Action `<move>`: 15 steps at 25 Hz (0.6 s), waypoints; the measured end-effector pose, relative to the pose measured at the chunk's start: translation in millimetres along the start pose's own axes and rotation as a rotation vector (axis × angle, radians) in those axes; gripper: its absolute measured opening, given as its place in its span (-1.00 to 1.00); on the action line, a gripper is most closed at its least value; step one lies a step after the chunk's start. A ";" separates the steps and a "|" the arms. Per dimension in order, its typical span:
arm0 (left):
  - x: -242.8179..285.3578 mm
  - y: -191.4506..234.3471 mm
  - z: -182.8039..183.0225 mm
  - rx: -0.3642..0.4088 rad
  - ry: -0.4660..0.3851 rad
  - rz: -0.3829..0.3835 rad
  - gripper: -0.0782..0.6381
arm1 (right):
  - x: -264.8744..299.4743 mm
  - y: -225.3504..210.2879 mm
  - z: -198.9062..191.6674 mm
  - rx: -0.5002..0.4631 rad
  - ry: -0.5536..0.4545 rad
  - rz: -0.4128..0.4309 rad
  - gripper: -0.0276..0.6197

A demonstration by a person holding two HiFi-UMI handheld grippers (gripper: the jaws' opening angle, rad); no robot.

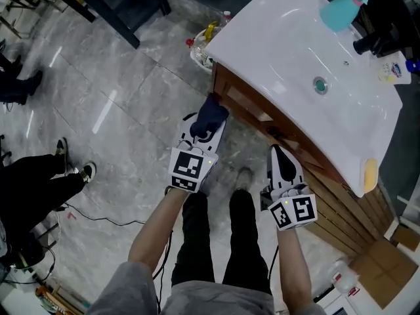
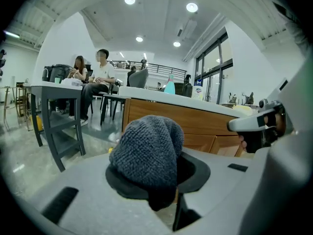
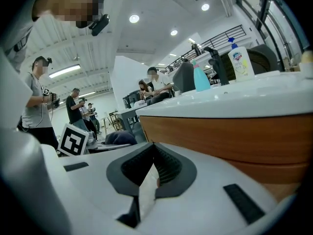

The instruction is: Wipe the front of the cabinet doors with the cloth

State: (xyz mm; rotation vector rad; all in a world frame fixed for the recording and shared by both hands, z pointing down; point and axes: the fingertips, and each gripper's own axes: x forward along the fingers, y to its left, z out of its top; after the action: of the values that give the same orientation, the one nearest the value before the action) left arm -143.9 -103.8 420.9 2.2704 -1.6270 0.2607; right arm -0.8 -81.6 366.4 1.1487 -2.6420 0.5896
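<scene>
A dark blue-grey knitted cloth [image 1: 212, 112] bulges from the tip of my left gripper [image 1: 209, 122], which is shut on it. In the left gripper view the cloth [image 2: 146, 148] fills the jaws of the left gripper [image 2: 164, 182] and hides the pads. The cloth is held just short of the wooden cabinet front [image 1: 244, 101], near its left corner. My right gripper [image 1: 275, 151] is shut with nothing in it, its tip close to the cabinet doors [image 1: 326, 181] further right. From the right gripper [image 3: 149, 166] the wood front [image 3: 234, 136] lies straight ahead.
A white sink top [image 1: 282, 51] overhangs the cabinet, with a teal bottle [image 1: 341, 10] and a yellow sponge [image 1: 371, 173] on it. A small bin [image 1: 200, 50] stands by the cabinet's left corner. A dark table [image 1: 121, 8] and a seated person's legs [image 1: 36, 182] are to the left.
</scene>
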 end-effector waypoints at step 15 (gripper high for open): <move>62.9 37.1 -25.5 0.132 -0.026 -0.021 -0.49 | 21.4 -4.7 -46.9 0.036 0.001 -0.013 -0.89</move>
State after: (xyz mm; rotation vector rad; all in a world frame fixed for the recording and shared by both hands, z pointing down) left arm -156.9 -160.6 471.7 2.3960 -1.6423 0.3443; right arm -10.7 -78.2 417.1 1.1739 -2.6314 0.6377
